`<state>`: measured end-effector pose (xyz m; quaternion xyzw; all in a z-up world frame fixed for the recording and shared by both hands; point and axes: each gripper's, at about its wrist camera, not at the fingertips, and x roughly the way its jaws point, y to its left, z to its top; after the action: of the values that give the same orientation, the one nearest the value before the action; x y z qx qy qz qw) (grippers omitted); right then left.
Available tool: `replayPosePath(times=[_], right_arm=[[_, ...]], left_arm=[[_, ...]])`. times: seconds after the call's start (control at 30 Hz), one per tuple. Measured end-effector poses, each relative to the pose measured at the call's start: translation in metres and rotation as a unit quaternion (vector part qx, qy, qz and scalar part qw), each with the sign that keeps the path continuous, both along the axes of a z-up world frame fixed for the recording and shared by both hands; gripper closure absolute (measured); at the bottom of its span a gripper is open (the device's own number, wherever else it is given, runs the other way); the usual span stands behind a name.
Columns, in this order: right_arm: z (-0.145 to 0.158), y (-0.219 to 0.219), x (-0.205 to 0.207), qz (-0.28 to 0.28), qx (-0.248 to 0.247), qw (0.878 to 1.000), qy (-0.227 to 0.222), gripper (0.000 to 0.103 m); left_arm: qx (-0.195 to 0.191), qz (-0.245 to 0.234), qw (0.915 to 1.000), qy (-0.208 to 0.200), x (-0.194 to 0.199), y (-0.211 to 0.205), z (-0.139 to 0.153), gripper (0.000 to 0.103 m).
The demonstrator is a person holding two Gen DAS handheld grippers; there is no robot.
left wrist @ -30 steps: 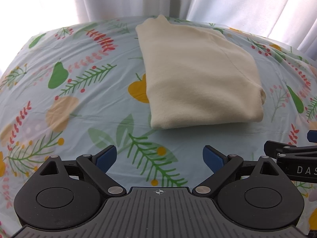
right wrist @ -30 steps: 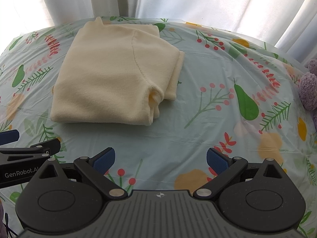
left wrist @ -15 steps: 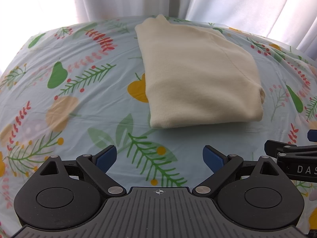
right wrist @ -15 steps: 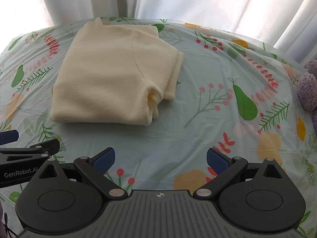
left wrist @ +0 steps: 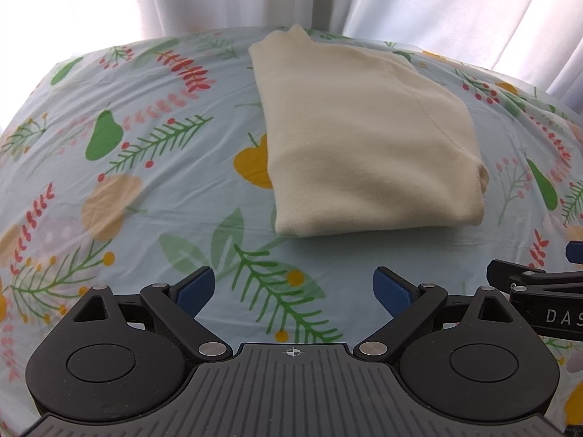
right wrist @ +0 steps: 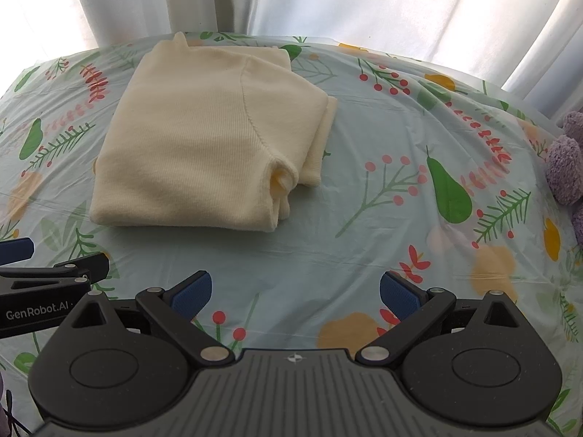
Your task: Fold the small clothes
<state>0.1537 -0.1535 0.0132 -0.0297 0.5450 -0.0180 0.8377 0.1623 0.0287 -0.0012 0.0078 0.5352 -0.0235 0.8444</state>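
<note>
A cream knit garment (left wrist: 364, 138) lies folded into a compact rectangle on the floral tablecloth (left wrist: 145, 167). It also shows in the right wrist view (right wrist: 204, 145), with its folded layers stacked at its right edge. My left gripper (left wrist: 293, 287) is open and empty, hovering in front of the garment's near edge. My right gripper (right wrist: 295, 293) is open and empty, in front of and to the right of the garment. Each gripper shows at the edge of the other's view.
White curtains (right wrist: 328, 0) hang behind the table's far edge. A purple plush toy (right wrist: 564, 160) sits at the table's right edge. Bare tablecloth (right wrist: 419, 167) lies to the garment's right and left.
</note>
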Motion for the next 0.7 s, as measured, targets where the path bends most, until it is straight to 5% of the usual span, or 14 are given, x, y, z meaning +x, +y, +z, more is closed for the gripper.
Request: replayPosePath(times=[0.7], right_arm=[[0.0008, 0.0010, 0.0002, -0.001, -0.003, 1.000, -0.006, 0.004]], left_arm=[[0.010, -0.010, 0.9999, -0.001, -0.0018, -0.0035, 0.0003, 0.006]])
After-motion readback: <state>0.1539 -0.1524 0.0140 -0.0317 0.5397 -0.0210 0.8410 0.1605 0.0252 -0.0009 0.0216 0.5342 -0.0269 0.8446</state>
